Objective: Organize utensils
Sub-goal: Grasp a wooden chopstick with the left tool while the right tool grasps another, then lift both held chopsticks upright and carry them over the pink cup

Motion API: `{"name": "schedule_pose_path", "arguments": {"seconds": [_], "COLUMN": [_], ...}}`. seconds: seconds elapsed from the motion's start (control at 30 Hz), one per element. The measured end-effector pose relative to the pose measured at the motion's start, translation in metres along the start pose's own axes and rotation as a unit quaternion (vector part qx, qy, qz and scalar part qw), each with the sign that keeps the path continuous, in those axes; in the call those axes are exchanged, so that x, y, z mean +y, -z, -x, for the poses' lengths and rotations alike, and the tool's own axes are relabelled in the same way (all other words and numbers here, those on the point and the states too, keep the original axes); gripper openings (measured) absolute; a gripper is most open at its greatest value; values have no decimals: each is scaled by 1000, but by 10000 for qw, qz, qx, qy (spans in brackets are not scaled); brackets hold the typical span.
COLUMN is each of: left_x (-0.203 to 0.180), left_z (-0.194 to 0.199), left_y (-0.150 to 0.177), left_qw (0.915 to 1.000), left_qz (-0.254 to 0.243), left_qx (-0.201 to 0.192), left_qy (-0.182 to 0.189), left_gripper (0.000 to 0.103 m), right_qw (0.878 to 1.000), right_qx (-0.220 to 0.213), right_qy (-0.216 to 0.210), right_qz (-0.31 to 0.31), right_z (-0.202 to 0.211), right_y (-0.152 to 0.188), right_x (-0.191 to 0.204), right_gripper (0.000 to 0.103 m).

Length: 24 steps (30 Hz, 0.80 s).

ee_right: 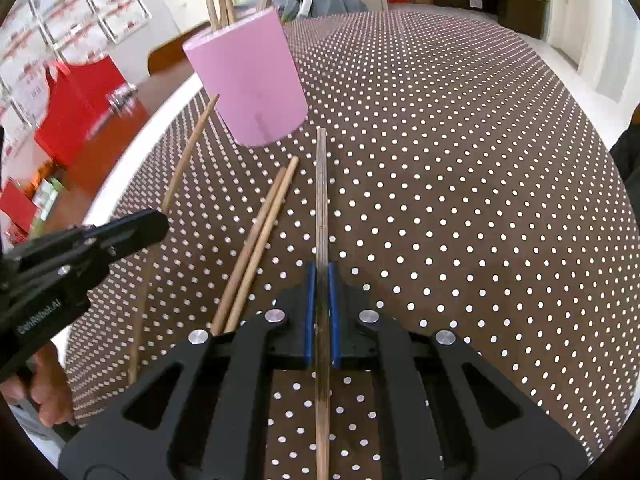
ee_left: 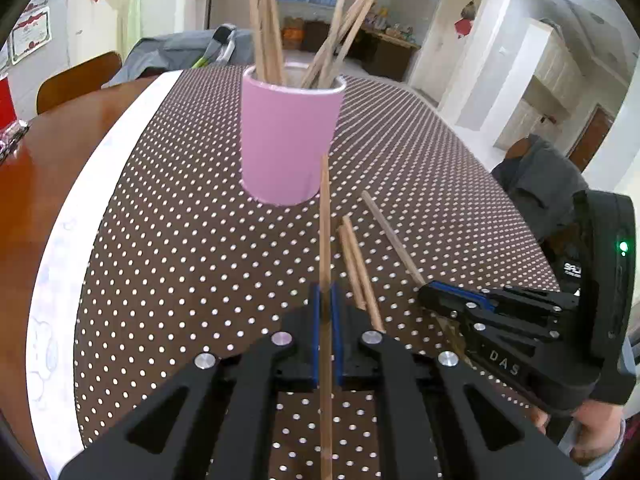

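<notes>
Left wrist view: the left claw (ee_left: pixel 325 300) grips a chopstick (ee_left: pixel 325 216) near the pink cup (ee_left: pixel 288 136). The right claw (ee_right: pixel 320 280) is clamped on another stick (ee_right: pixel 321 200); two more (ee_right: pixel 260 236) lie on the worktop (ee_right: pixel 460 200).

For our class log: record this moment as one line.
left gripper: shut on chopstick | right gripper: shut on chopstick | pink cup: upright

A home: dining table (ee_left: pixel 60 184), chair (ee_left: pixel 76 80), framed certificates (ee_left: pixel 30 34).
</notes>
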<state>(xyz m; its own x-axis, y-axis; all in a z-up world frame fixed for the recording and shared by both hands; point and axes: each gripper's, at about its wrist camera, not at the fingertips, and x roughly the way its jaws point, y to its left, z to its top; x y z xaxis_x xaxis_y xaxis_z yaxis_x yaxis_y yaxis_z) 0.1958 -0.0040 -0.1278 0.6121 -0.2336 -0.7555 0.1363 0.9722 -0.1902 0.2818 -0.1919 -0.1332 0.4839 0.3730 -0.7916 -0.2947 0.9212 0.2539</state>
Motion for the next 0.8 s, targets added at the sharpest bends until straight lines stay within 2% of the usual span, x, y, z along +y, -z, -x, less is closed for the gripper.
{"name": "schedule_pose_path", "arguments": {"seconds": [0.2, 0.4, 0.53, 0.8], "left_x": [-11, -16, -20, -21], "left_z": [22, 46, 66, 105], "left_y": [-7, -21, -31, -55], "left_qw": [9990, 9946, 9887, 9700], "left_qz": [-89, -7, -62, -149], "left_qx": [-365, -715, -1101, -2154], "left_qy": [244, 755, 1018, 1121], "left_gripper": [6, 6, 6, 6], "right_qw": [9968, 9810, 9695, 9484], "right_qx": [-558, -1508, -1964, -2742], "right_qy": [-530, -1177, -1442, -1583], "right_qz": [-233, -337, -277, -153], "right_z": [35, 79, 99, 122], "right_y": [-7, -17, -24, -51], "right_x": [-13, -11, -7, 5], "right_gripper": [7, 7, 7, 7]}}
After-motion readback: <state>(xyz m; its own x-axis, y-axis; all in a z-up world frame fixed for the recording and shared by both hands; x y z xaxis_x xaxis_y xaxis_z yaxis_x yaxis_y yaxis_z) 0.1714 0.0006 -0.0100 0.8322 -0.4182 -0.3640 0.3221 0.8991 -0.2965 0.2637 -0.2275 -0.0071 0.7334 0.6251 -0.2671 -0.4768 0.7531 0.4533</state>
